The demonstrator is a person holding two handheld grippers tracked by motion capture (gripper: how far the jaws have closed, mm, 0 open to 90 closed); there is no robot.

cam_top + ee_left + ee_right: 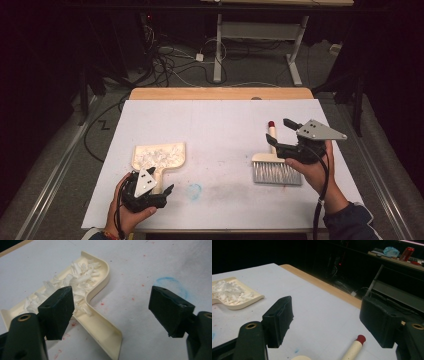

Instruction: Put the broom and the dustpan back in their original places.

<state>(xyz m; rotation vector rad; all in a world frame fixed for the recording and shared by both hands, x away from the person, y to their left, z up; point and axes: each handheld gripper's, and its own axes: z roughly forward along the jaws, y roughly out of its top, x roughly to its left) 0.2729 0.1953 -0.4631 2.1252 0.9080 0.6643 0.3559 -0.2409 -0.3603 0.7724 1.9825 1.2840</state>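
Both grippers sit at the near edge of the table, each with its jaws spread wide and nothing between them. Just ahead of the left gripper (161,192), in a hand (127,210), lies the cream dustpan (100,325); its handle runs toward the gripper and passes close under the left-hand jaw in the left gripper view, though I cannot tell whether they touch. White scraps (72,282) fill the pan's far end. Off to that gripper's right, a faint blue ring (194,190) marks the white table cover (220,125).

Below and a little ahead of the right gripper (282,132), held in a hand (312,170), lies the brush (276,167); its pale handle with a red tip (361,338) points away between the jaws, and its grey bristles rest on the cover back toward the person. Jaws and brush look apart.

By my reading, the sweeping is done, since the scraps are gathered in the dustpan and both tools lie free. Likely next is lifting the pan to empty it. That calls for the left gripper to drop, straddle the handle squarely and close firmly, then raise it level so the loose scraps stay in.
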